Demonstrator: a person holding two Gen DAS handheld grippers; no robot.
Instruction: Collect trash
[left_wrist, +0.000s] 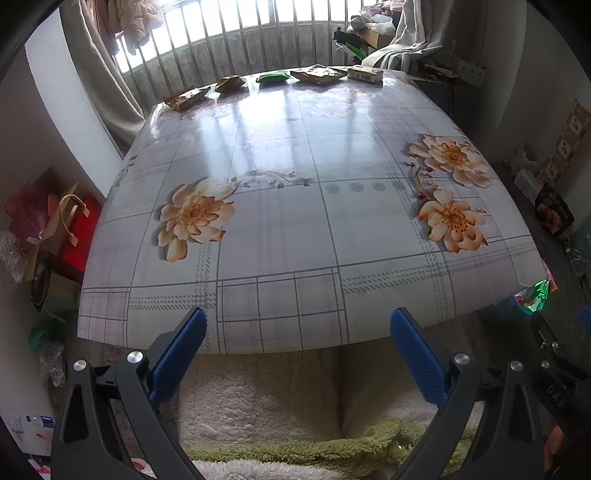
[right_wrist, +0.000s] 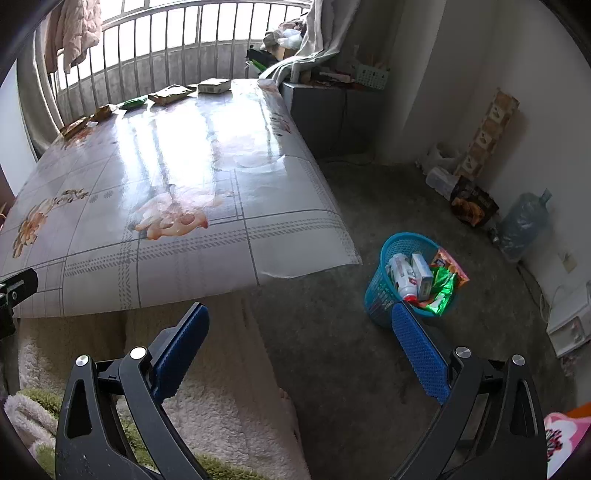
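Your left gripper (left_wrist: 297, 334) and your right gripper (right_wrist: 301, 328) both hang off the near edge of the table (left_wrist: 280, 236), jaws spread wide and holding nothing. Remaining trash, a row at your 12 o'clock along the far edge: brown packet (left_wrist: 186, 98), tan wrapper (left_wrist: 231, 83), green pouch (left_wrist: 273, 77), flat packet (left_wrist: 318, 74), small box (left_wrist: 365, 73). At 2 o'clock from your right gripper the blue basket (right_wrist: 380, 291) stands on the floor, already holding a white bottle (right_wrist: 403, 275), a carton (right_wrist: 422, 274) and a green foil wrapper (right_wrist: 442, 286).

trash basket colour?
Blue mesh basket, clearest in the right wrist view.
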